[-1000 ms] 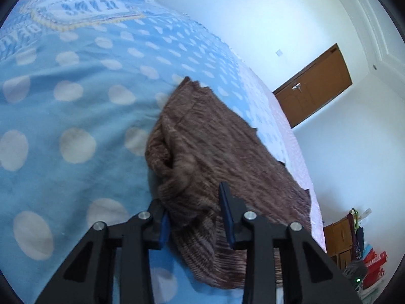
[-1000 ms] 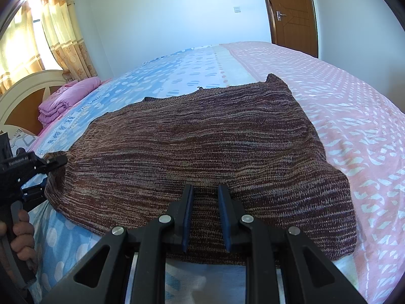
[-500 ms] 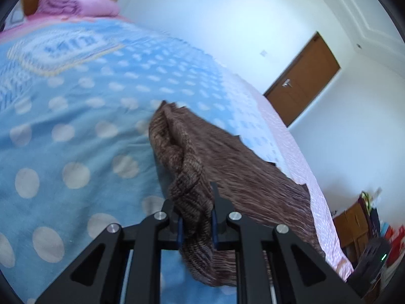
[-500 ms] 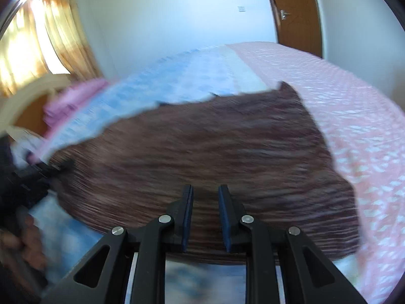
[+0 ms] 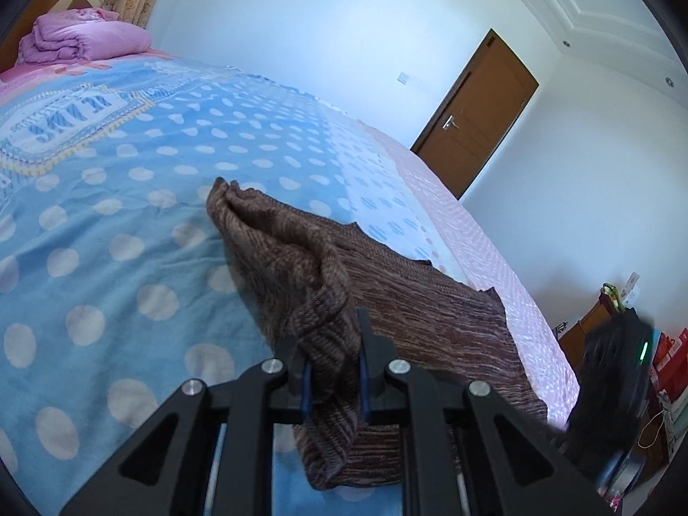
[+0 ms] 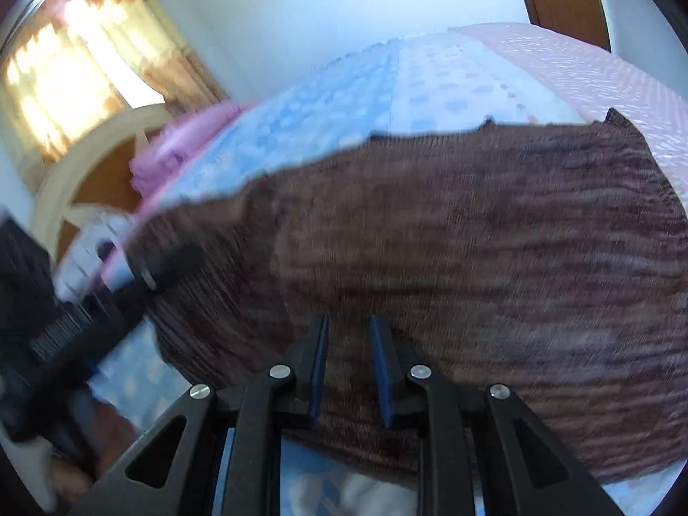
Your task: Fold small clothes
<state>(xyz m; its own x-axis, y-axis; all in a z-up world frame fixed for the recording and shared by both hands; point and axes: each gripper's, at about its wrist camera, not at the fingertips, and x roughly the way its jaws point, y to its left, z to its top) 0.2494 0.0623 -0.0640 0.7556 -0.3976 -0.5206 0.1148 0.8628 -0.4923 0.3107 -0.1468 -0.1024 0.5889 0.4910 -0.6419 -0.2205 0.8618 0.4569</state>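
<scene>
A brown knit sweater (image 5: 430,309) lies spread across the bed, its near left corner bunched and raised. My left gripper (image 5: 327,332) is shut on that bunched corner, and a fold hangs down between the fingers. In the right wrist view the sweater (image 6: 473,236) fills the frame, blurred by motion. My right gripper (image 6: 349,327) is shut on the sweater's near edge, with the knit between its blue pads. The left gripper (image 6: 163,264) also shows at the sweater's left corner, a person's hand (image 6: 64,473) below it.
The bed has a blue polka-dot cover (image 5: 107,258) and a pink strip (image 5: 494,258) toward the right. A folded pink blanket (image 5: 81,38) sits by the headboard (image 6: 86,159). A brown door (image 5: 477,116) stands beyond the bed, with clutter (image 5: 662,357) on the floor.
The left jaws closed on the sweater's corner and lifted it, rolling the view. The right gripper moved sideways with the near edge, blurring its view.
</scene>
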